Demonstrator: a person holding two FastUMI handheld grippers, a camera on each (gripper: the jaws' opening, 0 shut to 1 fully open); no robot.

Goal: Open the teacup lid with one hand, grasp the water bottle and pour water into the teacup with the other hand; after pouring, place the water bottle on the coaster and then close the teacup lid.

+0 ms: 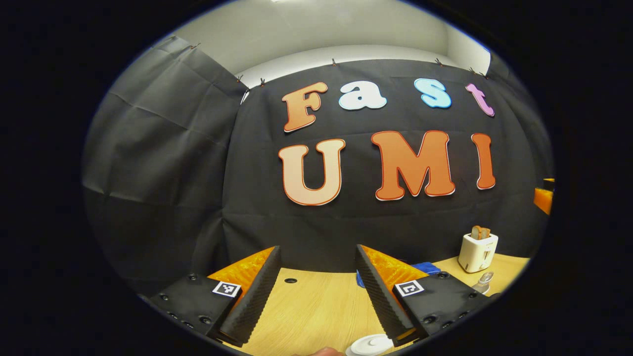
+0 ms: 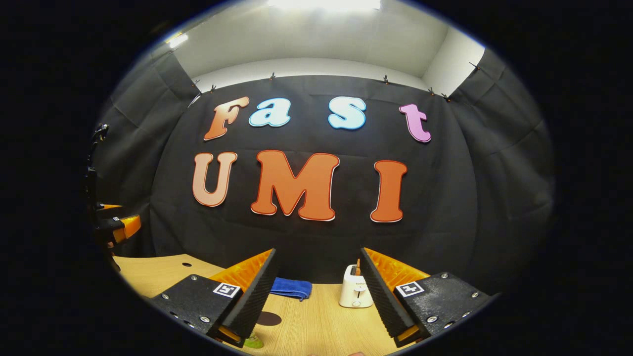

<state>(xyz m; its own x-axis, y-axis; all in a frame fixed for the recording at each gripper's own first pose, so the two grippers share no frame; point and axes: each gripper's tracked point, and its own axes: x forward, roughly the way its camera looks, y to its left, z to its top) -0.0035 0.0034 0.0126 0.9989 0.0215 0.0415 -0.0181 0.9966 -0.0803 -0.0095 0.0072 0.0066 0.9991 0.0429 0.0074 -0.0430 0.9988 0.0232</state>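
My left gripper (image 1: 317, 249) hangs open above the wooden table (image 1: 316, 306) with nothing between its fingers. A white round lid (image 1: 371, 344), likely the teacup's, peeks in at the bottom edge just below the right finger. A small clear object (image 1: 483, 283), possibly the water bottle's top, stands near the toaster. My right gripper (image 2: 318, 252) is also open and holds nothing. A dark round coaster (image 2: 269, 319) lies on the table by its left finger, and a small green thing (image 2: 253, 341) sits at the bottom edge. The other gripper (image 2: 116, 227) is at the far left.
A white toaster (image 1: 477, 252) (image 2: 355, 291) with toast stands at the back of the table. A blue cloth (image 1: 425, 268) (image 2: 292, 288) lies beside it against the black wall. The tabletop has a small round hole (image 1: 291, 280).
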